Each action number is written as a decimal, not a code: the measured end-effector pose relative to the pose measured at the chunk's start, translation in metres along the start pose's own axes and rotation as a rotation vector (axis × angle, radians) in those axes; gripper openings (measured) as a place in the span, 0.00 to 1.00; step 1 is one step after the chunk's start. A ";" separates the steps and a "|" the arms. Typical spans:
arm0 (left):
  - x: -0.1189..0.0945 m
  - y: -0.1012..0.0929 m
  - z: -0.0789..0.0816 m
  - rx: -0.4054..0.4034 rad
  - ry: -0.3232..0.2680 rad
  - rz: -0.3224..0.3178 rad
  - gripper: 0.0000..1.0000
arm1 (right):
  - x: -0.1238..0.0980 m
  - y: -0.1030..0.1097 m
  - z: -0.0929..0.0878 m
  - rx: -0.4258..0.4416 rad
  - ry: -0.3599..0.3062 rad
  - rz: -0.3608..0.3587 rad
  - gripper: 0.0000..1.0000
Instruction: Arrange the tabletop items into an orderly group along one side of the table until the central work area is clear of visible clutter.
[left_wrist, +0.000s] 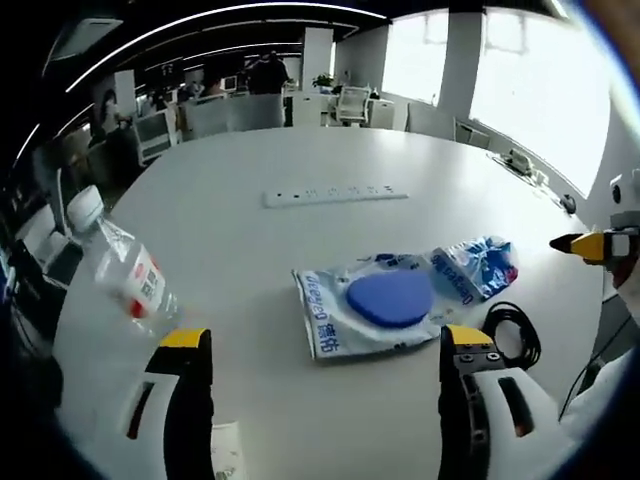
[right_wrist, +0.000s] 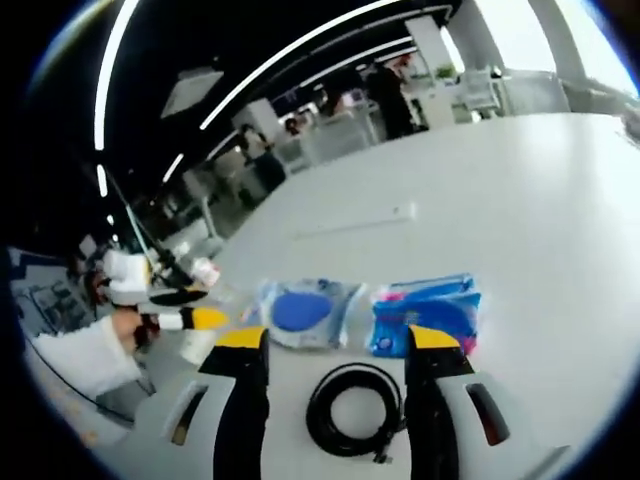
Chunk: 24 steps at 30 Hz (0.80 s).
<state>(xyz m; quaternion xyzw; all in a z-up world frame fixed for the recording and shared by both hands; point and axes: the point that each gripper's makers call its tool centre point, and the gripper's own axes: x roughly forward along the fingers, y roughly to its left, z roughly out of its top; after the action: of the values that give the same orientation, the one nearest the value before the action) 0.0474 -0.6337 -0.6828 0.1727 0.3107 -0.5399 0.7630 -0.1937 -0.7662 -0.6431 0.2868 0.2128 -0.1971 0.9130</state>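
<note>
A clear water bottle (left_wrist: 120, 272) with a white cap stands at the table's left edge, just ahead of my left jaw. A blue disc (left_wrist: 390, 298) lies on a flat white and blue packet (left_wrist: 330, 320), and a crumpled blue wipes pack (left_wrist: 478, 268) touches that packet's right end. My left gripper (left_wrist: 326, 340) is open above the table, short of the packet. A black coiled cable (right_wrist: 355, 408) lies between the jaws of my open right gripper (right_wrist: 338, 340). Beyond it are the blue disc (right_wrist: 300, 310) and the blue pack (right_wrist: 425, 312).
A white power strip (left_wrist: 335, 195) lies across the middle of the round white table (left_wrist: 250, 230). A slip of paper (left_wrist: 225, 450) sits at the near edge. The black cable (left_wrist: 515, 335) is at the right edge. Office desks, chairs and people are beyond the far rim.
</note>
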 end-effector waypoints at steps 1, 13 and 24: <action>-0.004 0.000 0.000 0.004 0.000 0.005 0.97 | -0.002 -0.001 -0.001 0.002 0.001 -0.001 0.53; -0.044 0.020 -0.019 -0.033 -0.001 0.084 0.97 | -0.034 -0.037 -0.021 0.098 -0.005 -0.065 0.50; -0.051 0.003 -0.056 -0.097 0.049 0.089 0.94 | -0.036 -0.033 -0.031 0.201 -0.009 -0.042 0.43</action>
<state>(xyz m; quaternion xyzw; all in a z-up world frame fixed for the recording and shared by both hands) 0.0230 -0.5626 -0.6916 0.1625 0.3471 -0.4856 0.7857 -0.2477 -0.7636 -0.6628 0.3717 0.1936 -0.2377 0.8763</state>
